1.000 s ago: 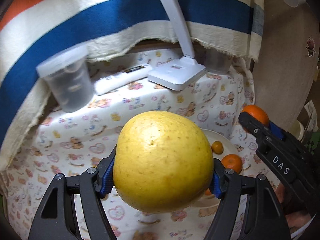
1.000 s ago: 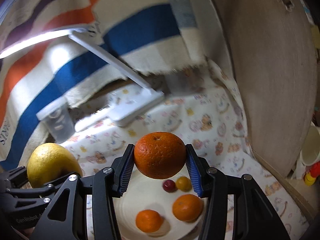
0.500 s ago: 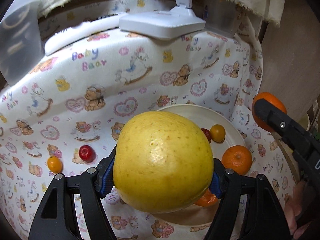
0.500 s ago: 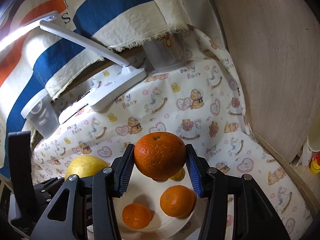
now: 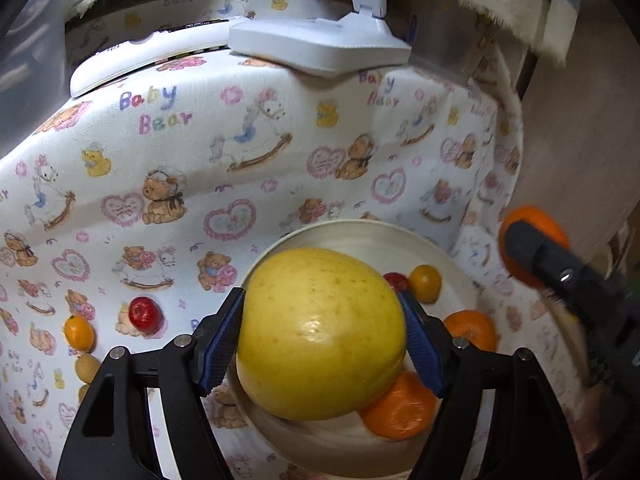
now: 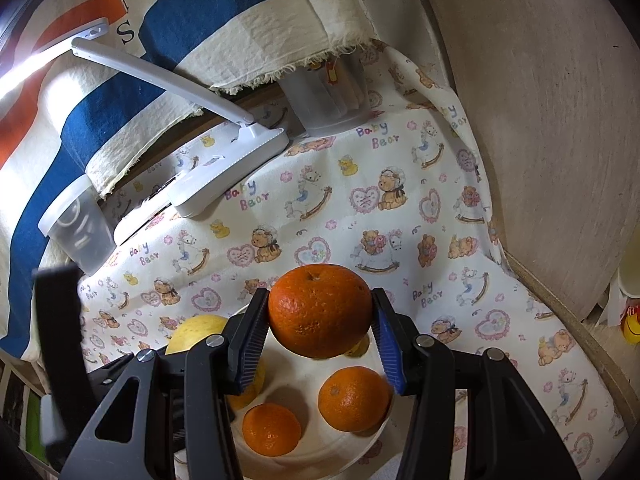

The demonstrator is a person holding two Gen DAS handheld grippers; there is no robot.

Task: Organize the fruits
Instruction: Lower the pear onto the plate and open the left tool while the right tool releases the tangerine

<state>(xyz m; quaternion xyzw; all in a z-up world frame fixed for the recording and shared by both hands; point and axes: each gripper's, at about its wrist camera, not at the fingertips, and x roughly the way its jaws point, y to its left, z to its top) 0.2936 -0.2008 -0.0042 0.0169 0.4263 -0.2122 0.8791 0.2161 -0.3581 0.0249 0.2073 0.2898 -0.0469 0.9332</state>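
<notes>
My left gripper (image 5: 322, 336) is shut on a large yellow fruit (image 5: 320, 332), held low over the left side of a cream plate (image 5: 360, 232). On the plate lie two oranges (image 5: 400, 408), a small yellow fruit (image 5: 426, 282) and a small red one (image 5: 396, 280). My right gripper (image 6: 320, 344) is shut on a big orange (image 6: 320, 310), hanging above the same plate (image 6: 320, 446) where two oranges (image 6: 354, 398) rest. The yellow fruit (image 6: 196, 330) shows at its left. The right gripper with its orange (image 5: 534, 220) appears at the right edge of the left wrist view.
Loose on the bear-print cloth (image 5: 240, 152) lie a red cherry tomato (image 5: 142, 312) and small orange and yellow fruits (image 5: 78, 332). At the back stand a white lamp base (image 5: 320, 46), a remote (image 5: 132, 60) and clear tubs (image 6: 78, 232). A wooden panel (image 6: 540, 120) bounds the right.
Both grippers dropped toward the table with their fruits. The left one swung over the plate, which now fills its lower view. Both stayed shut.
</notes>
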